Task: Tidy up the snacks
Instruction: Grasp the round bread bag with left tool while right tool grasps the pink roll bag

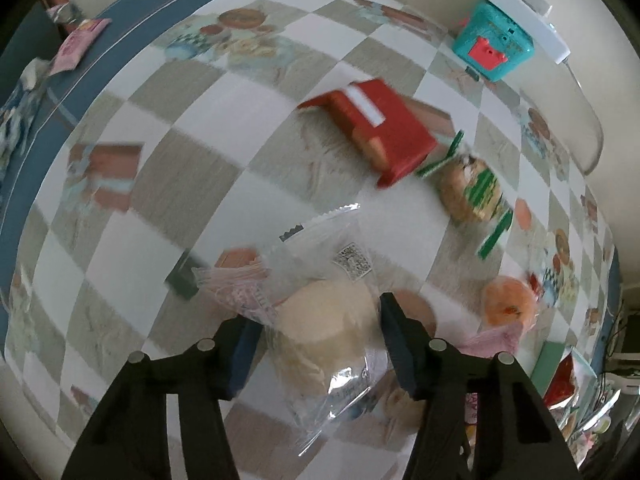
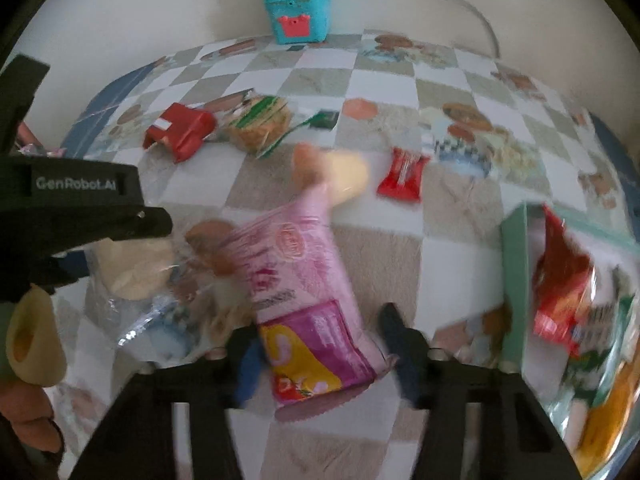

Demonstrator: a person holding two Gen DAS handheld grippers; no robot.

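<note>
In the left wrist view a clear-wrapped pale round bun (image 1: 324,320) lies on the checked tablecloth (image 1: 192,184). My left gripper (image 1: 316,320) is shut on it, a blue pad against each side of the wrapper. In the right wrist view my right gripper (image 2: 316,324) is shut on the lower end of a pink snack packet (image 2: 296,264), which points away over the table and is blurred. The same bun (image 2: 132,268) shows at the left under the left gripper's black housing (image 2: 80,200).
A red box (image 1: 376,128) and a green-striped biscuit packet (image 1: 472,192) lie further back. An orange round snack (image 1: 508,300) and a small red wrapper (image 2: 402,178) are nearby. A green bin (image 2: 516,280) at the right holds several snack bags. A teal toy box (image 2: 298,12) stands by the wall.
</note>
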